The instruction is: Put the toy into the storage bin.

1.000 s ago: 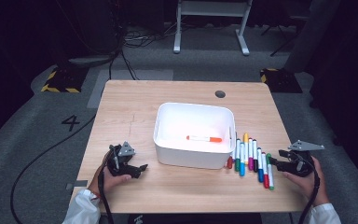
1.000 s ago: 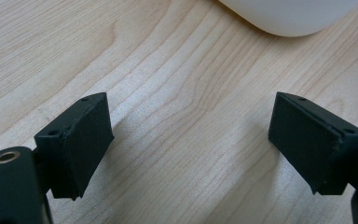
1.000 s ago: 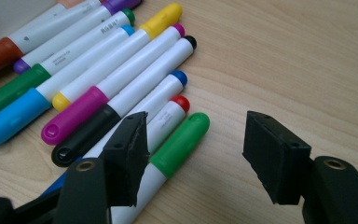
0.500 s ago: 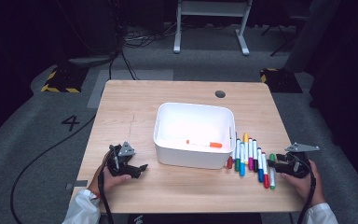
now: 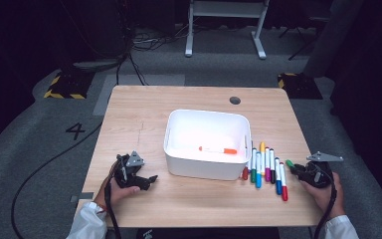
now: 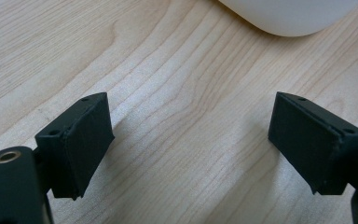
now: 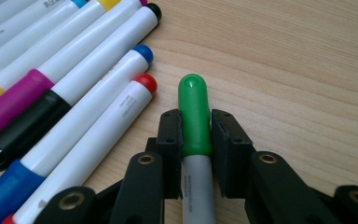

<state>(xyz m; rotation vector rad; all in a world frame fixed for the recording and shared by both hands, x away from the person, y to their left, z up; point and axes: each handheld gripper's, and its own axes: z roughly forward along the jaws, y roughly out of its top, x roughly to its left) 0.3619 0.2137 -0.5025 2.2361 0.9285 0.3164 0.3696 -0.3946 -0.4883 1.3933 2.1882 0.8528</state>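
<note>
My right gripper point(image 7: 195, 122) is shut on a green-capped marker point(image 7: 195, 116), its jaws having just closed on the cap at the right end of the marker row. From above, the right gripper point(image 5: 298, 169) holds the green marker point(image 5: 289, 163) low over the table. Several coloured markers point(image 5: 266, 167) lie side by side right of a white bin point(image 5: 206, 113). An orange marker point(image 5: 218, 150) lies inside the bin. At the table's front left my left gripper point(image 5: 149, 180) rests open; its view shows the left gripper point(image 6: 191, 135) over bare wood.
The red-capped marker point(image 7: 98, 121) and blue-capped marker point(image 7: 88, 84) lie just left of the held one. A round hole point(image 5: 235, 100) sits near the wooden table's point(image 5: 139, 114) far edge. Bare wood lies right of the green marker.
The right gripper's jaws have closed onto the green marker's cap. The orange marker has shifted slightly inside the bin. The left gripper has stayed where it was.
</note>
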